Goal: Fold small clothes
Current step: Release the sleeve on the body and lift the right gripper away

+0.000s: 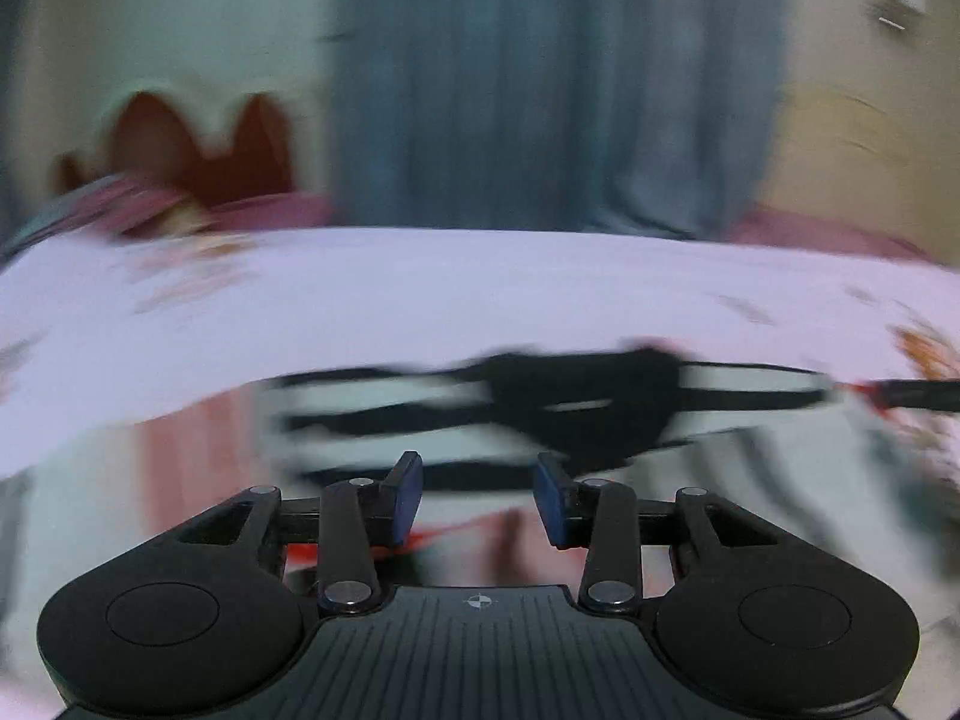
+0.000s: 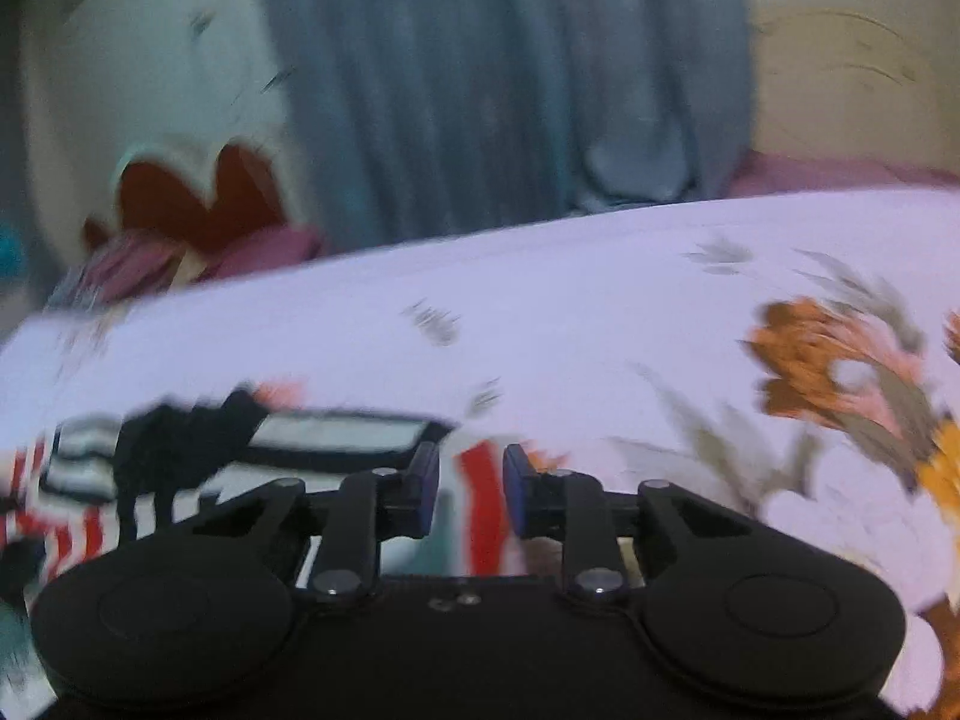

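A small striped garment (image 1: 420,408), white with black bands and a black patch (image 1: 600,402) on it, lies on a bed covered by a pale lilac floral sheet (image 1: 420,294); both views are heavily blurred, so its exact outline cannot be told. In the right wrist view the same piece (image 2: 336,435) shows red-and-white stripes at its near left part (image 2: 66,528). The left claw (image 1: 478,498) hangs just above the garment's near edge, its blue-padded fingers (image 1: 408,495) parted with nothing between them. The right claw (image 2: 466,495) is likewise parted and empty, over a red stripe of cloth. Beyond the bed hang grey-blue curtains (image 1: 540,84), with a reddish-brown headboard (image 1: 198,150) to the left.
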A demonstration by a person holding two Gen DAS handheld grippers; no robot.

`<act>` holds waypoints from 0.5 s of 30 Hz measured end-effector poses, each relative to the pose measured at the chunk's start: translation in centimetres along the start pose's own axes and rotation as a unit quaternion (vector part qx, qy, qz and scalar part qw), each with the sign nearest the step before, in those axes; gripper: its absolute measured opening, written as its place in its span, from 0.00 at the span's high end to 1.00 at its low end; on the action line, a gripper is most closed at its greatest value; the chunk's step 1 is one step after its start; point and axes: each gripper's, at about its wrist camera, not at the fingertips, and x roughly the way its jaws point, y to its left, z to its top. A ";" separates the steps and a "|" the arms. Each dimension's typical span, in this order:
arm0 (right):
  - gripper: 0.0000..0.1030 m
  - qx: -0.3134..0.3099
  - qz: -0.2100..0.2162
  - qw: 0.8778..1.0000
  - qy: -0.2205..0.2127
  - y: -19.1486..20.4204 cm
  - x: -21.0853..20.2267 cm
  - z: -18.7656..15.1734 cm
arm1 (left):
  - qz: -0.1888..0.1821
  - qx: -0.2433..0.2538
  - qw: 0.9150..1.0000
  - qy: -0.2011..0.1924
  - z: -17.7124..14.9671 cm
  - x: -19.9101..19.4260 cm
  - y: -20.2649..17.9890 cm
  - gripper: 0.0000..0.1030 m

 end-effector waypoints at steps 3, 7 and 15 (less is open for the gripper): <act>0.91 -0.026 -0.018 0.999 0.038 1.6 2.1 -0.7 | -0.066 0.010 0.998 0.021 1.3 3.6 -5.6 0.52; 0.90 -0.012 -0.020 0.999 0.031 1.5 2.3 -1.0 | -0.083 0.003 0.995 0.059 1.4 7.1 -9.5 0.51; 0.89 -0.040 -0.035 0.998 0.024 0.4 1.3 -1.3 | -0.019 0.064 0.997 0.038 -0.3 5.2 -7.9 0.37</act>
